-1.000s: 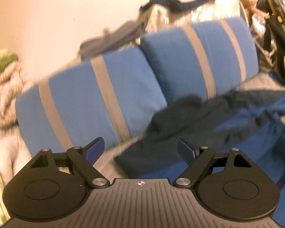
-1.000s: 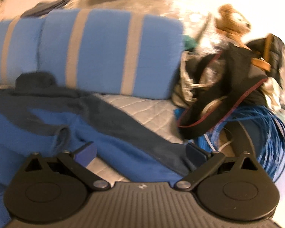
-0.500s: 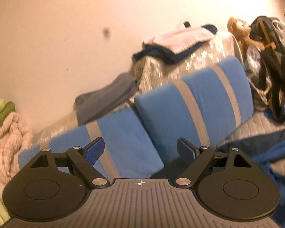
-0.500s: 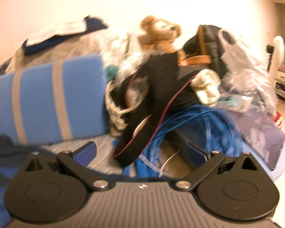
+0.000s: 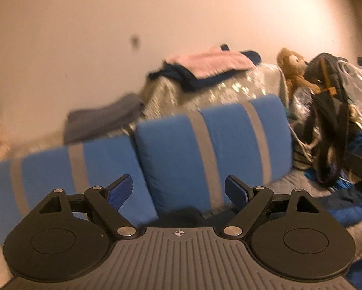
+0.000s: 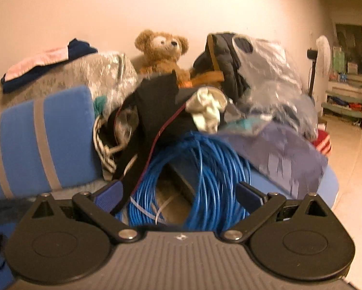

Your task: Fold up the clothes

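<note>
Left gripper jaws apart, empty, aimed high at striped blue cushions. Right gripper jaws apart, empty, facing blue cable coil. Dark-and-blue garment below, right of left gripper; fold state unclear.

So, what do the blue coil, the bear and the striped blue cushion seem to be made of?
The blue coil looks like plastic-jacketed cable: thin, smooth, slightly shiny strands looped together. The bear seems to be plush fabric, since its brown surface is fuzzy and matte. The striped blue cushion appears to be woven cloth over soft padding, matte with rounded edges; the grey stripes could be sewn or printed, which the blur leaves open.
</note>
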### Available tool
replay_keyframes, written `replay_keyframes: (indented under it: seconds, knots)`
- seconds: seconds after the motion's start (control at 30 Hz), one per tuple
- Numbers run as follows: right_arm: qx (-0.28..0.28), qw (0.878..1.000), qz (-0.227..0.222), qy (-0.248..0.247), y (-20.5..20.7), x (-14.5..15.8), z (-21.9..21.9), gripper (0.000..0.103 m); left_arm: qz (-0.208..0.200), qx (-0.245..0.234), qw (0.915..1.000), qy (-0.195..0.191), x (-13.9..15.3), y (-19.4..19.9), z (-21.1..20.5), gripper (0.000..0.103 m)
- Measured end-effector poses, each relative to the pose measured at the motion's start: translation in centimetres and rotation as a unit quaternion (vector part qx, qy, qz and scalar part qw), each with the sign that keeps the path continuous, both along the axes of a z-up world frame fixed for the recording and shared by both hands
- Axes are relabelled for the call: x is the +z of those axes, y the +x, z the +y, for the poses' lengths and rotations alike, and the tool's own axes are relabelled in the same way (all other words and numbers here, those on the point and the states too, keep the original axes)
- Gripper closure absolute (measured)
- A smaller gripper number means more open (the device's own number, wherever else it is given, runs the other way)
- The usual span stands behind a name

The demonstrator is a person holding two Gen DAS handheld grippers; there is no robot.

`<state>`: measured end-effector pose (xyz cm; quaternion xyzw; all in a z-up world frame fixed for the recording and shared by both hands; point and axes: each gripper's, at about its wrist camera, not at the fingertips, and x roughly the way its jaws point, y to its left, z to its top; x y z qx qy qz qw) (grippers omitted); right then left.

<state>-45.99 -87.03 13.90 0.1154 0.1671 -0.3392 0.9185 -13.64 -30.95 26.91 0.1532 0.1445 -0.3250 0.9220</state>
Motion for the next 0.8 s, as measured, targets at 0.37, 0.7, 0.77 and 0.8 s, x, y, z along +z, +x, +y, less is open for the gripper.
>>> replay_keyframes:
  seconds: [0.37, 0.7, 0.77, 0.8]
  knots:
    - [0.047, 0.996, 0.068, -0.014, -2.3, -7.9, 1.4, 0.016, 0.074, -0.054, 0.9952, 0.035, -10.2, -3.0, -2.0, 0.019]
    - [0.059, 0.993, 0.096, 0.039, -2.3, -13.2, -0.8, 0.041, 0.108, -0.095, 0.9883, 0.050, -13.6, -4.6, -2.8, 0.019]
    - [0.054, 0.993, 0.083, 0.061, -2.4, -13.9, -1.4, 0.041, 0.112, -0.103, 0.9871, 0.052, -13.8, -4.8, -2.9, 0.019]
    - [0.051, 0.993, 0.075, 0.073, -2.5, -14.3, -1.7, 0.041, 0.113, -0.107, 0.9864, 0.052, -13.9, -4.9, -2.9, 0.019]
